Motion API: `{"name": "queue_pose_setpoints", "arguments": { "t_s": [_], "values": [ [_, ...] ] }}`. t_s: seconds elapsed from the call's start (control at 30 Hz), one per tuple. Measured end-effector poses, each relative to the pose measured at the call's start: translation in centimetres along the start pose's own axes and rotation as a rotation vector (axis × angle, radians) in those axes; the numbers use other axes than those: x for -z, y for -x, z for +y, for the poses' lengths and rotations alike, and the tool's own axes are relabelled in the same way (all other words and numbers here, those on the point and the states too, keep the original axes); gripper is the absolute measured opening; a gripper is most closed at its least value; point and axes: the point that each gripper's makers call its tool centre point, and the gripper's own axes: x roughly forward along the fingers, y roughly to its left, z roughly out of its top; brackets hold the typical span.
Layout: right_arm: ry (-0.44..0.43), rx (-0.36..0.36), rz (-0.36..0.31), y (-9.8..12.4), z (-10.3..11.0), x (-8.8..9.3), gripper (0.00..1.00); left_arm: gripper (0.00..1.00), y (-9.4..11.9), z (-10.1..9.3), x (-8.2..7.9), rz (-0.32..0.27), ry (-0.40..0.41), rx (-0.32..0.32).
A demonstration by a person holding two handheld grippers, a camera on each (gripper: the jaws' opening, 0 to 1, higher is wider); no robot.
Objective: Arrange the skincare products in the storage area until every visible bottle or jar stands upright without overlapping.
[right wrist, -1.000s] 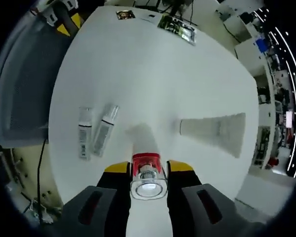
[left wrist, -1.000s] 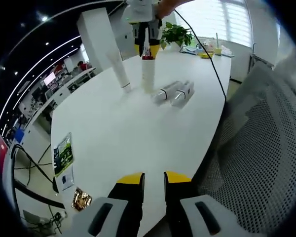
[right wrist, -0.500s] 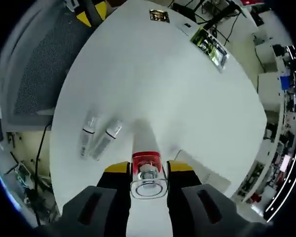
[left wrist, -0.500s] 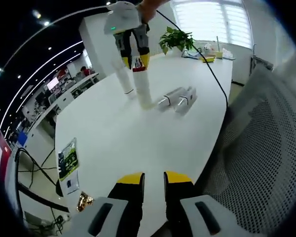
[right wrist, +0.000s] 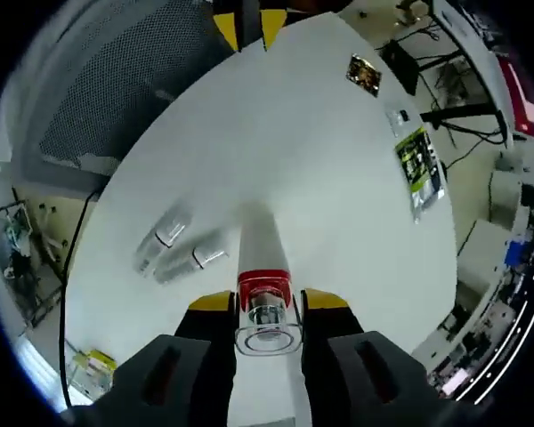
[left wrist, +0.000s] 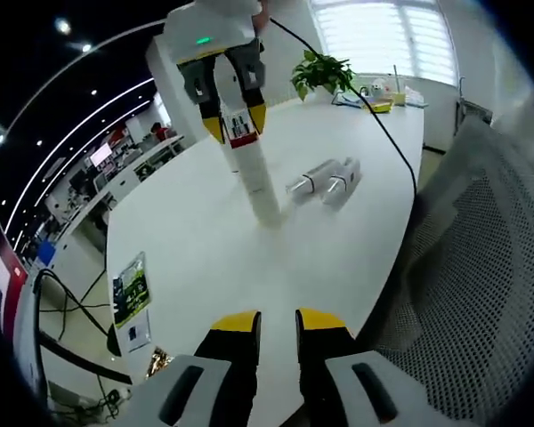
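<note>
Jaws of the right gripper point(right wrist: 267, 307) squeeze the clear, red-banded top of a tall white tube point(right wrist: 260, 258), whose foot rests on the smooth white table point(right wrist: 338, 178). Two small shiny tubes point(right wrist: 173, 249) lie flat, side by side, just beside it. Left gripper point(left wrist: 278, 322) jaws sit slightly apart, holding nothing.

A tall white bottle point(left wrist: 258, 173) with a red band and clear cap point(right wrist: 268, 313) at its top stands slightly tilted on the table, its foot on the surface and its top clamped between the jaws of the right gripper point(left wrist: 234, 123). Just to that gripper's left, two small white tubes point(right wrist: 173, 249) with silver collars lie flat, side by side and parallel.
</note>
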Motion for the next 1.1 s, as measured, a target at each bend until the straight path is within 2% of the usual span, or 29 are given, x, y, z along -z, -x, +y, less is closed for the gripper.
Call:
{"name": "queue_pose_setpoints", "arguments": {
  "t_s": [0.13, 0.33, 0.57, 0.87, 1.1],
  "values": [
    [0.114, 0.012, 0.052, -0.3, 0.3, -0.9, 0.24, 0.16, 0.0, 0.2, 0.0, 0.0, -0.002, -0.009],
    [0.153, 0.009, 0.067, -0.3, 0.6, -1.8, 0.24, 0.16, 0.0, 0.3, 0.1, 0.002, -0.003, -0.015],
    [0.215, 0.039, 0.092, -0.2, 0.6, -2.9, 0.25, 0.16, 0.1, 0.3, 0.1, 0.007, -0.009, -0.018],
    [0.256, 0.031, 0.126, -0.2, 0.5, -2.9, 0.26, 0.16, 0.1, 0.3, 0.0, -0.001, -0.02, -0.023],
    [0.215, 0.034, 0.119, -0.3, 0.4, -2.8, 0.27, 0.16, 0.2, 0.4, -0.1, -0.007, -0.026, -0.03]
  ]
}}
